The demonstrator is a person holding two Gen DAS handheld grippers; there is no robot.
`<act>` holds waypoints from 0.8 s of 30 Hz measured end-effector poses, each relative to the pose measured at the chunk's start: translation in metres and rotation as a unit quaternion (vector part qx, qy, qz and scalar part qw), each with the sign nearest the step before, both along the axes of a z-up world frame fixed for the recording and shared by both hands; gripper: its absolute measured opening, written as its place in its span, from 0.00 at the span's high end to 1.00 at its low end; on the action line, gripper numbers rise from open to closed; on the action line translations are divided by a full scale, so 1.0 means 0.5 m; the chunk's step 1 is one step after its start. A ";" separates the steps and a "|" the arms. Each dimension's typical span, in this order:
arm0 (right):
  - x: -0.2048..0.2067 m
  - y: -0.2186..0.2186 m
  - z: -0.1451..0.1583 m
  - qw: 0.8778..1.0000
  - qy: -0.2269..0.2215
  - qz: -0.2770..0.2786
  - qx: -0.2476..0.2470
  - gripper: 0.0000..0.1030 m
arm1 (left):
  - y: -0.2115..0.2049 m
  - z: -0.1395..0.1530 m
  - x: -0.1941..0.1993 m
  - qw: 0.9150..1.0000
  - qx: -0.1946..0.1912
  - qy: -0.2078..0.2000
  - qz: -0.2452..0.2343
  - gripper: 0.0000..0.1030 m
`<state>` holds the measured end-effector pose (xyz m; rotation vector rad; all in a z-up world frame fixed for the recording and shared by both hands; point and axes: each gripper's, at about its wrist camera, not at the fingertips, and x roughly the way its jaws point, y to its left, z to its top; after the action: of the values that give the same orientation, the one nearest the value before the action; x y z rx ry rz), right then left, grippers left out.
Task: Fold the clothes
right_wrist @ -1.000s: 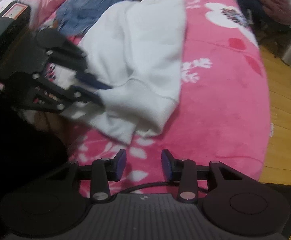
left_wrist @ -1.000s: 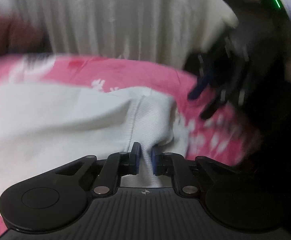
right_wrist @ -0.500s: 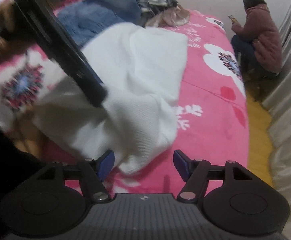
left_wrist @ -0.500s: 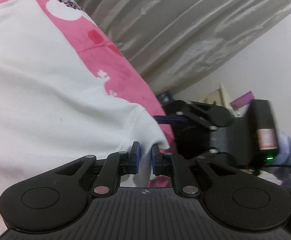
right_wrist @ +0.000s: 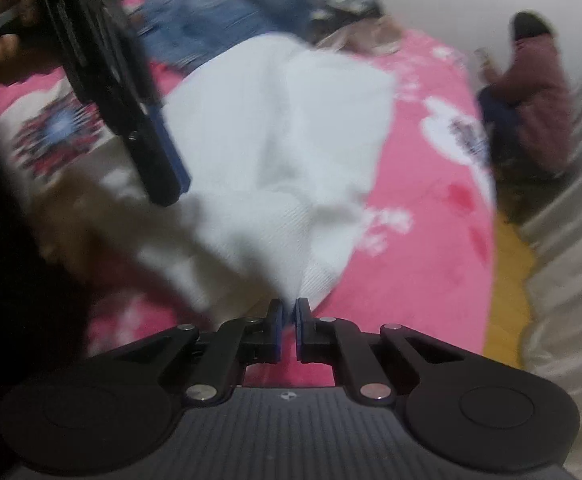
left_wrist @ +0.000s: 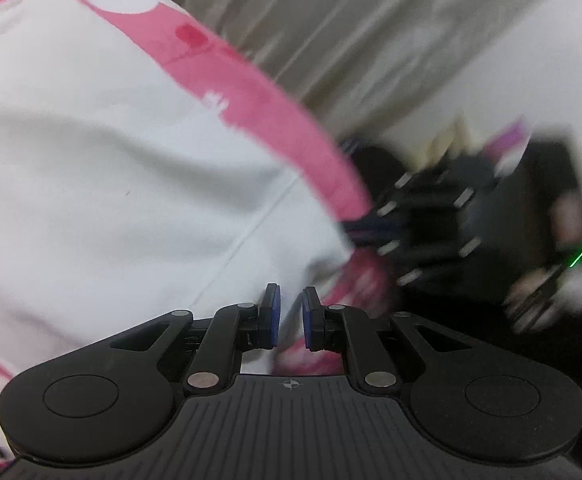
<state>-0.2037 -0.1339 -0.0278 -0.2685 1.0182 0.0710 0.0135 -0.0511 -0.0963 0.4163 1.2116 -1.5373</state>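
Note:
A white knit garment [right_wrist: 291, 140] lies spread on a pink flowered bedspread [right_wrist: 431, 240]. In the right wrist view my right gripper [right_wrist: 288, 316] is shut on the garment's near corner, and the cloth runs up into a peak between its pads. My left gripper [right_wrist: 167, 188] reaches in from the upper left onto the garment's left edge. In the left wrist view my left gripper [left_wrist: 290, 312] is shut on a fold of the white garment [left_wrist: 111, 180], and the blurred right gripper [left_wrist: 371, 228] sits at the cloth's right corner.
A pile of jeans and other clothes [right_wrist: 219, 16] lies at the bed's far end. A person in a dark red jacket [right_wrist: 531, 92] sits beyond the bed's right side. Pale curtains [right_wrist: 571, 240] and a strip of wooden floor [right_wrist: 511, 272] border the bed.
My right gripper's jaws, wide apart around the garment's corner half a second ago, have shut on it. The left gripper kept its grip and rolled, so its view has tilted.

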 end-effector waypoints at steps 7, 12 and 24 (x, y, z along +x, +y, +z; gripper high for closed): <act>-0.008 0.006 -0.015 1.000 0.011 0.003 -0.014 0.92 | 0.037 -0.005 -0.035 0.998 -0.009 -0.052 -0.015 0.82; 0.010 0.000 -0.002 1.000 -0.020 0.012 -0.016 0.55 | 0.045 0.029 -0.014 0.997 -0.061 -0.041 0.009 0.81; 0.036 0.035 -0.074 0.992 -0.040 0.012 -0.118 0.38 | 0.001 -0.010 -0.049 0.997 -0.058 -0.049 -0.011 0.76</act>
<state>-0.1859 -0.1162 -0.0650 -0.4966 0.9435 -0.0388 -0.0108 -0.0506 -0.1011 0.4235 1.0394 -1.5797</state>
